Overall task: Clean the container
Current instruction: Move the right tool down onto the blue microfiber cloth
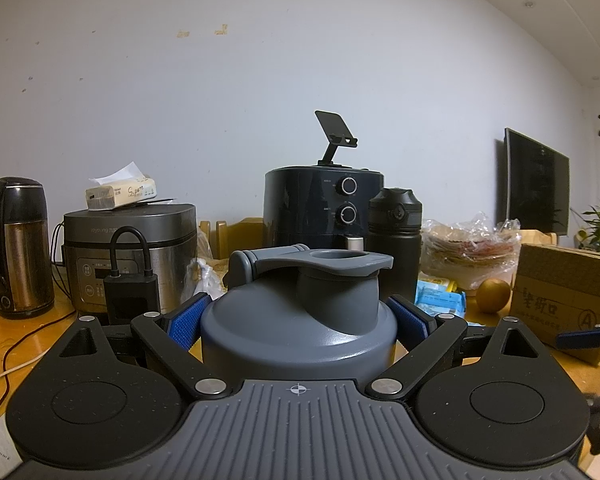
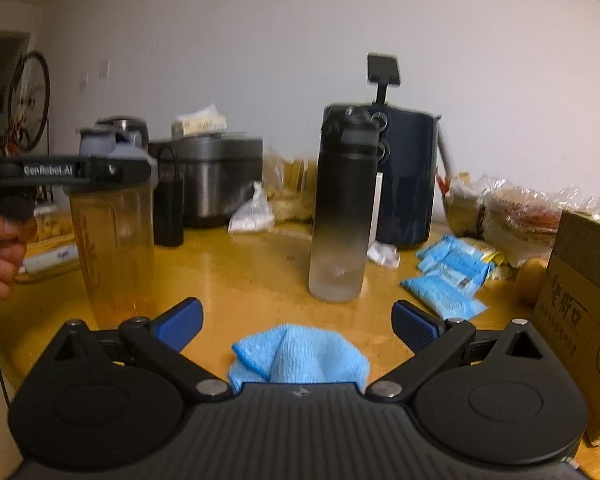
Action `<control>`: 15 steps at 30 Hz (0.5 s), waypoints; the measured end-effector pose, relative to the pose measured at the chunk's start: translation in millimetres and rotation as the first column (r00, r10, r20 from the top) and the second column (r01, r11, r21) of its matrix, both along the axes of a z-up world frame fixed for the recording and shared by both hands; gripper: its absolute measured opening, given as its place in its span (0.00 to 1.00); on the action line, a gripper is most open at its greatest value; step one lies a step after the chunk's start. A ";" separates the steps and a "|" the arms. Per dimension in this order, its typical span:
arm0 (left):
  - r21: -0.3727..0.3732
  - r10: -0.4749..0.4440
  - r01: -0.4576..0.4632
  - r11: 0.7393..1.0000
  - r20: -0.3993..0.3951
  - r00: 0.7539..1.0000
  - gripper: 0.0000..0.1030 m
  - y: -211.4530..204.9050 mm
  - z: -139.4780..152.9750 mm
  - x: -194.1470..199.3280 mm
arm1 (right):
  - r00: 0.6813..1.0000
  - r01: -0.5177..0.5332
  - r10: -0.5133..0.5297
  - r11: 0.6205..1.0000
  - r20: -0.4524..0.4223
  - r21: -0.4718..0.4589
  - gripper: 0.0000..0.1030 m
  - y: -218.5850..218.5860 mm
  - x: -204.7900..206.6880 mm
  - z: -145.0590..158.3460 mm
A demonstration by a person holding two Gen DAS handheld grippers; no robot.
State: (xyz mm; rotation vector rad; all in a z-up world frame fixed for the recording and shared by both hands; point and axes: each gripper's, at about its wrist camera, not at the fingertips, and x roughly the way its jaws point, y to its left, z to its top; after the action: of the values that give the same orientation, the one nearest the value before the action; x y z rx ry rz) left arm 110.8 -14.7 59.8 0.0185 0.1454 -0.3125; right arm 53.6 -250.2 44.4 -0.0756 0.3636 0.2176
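On the yellow counter, a shaker bottle stands at 9 o'clock, its grey lid clamped by the level left claw, a hand gripping the handle. The right claw gapes wide, empty, above a blue cloth.

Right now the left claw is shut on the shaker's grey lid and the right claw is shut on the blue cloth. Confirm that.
Not quite. The right claw is open: in the right wrist view its blue pads stand wide apart, with the blue cloth lying on the table between them, ungripped. The rest holds: the left claw is shut on the shaker's grey lid.
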 end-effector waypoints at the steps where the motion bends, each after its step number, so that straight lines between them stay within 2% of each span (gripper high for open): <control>1: 0.000 0.001 -0.001 1.000 0.000 1.000 0.92 0.1 -0.1 -0.2 | 1.000 -0.003 0.003 1.000 -0.014 -0.005 1.00 0.3 1.5 0.4; 9: -0.001 0.001 -0.001 1.000 0.001 1.000 0.92 0.4 -0.1 0.0 | 0.989 -0.017 0.008 0.998 -0.149 -0.062 1.00 1.1 14.0 3.3; 15: -0.002 0.001 -0.001 1.000 0.001 1.000 0.92 1.0 0.6 0.3 | 0.969 -0.037 0.015 0.996 -0.247 -0.084 1.00 1.2 24.5 7.0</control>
State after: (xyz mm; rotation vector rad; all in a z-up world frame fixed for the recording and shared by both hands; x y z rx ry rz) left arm 111.1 -13.6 60.4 0.0162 0.1436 -0.3118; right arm 78.0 -249.0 51.4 -0.1411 0.6207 0.2379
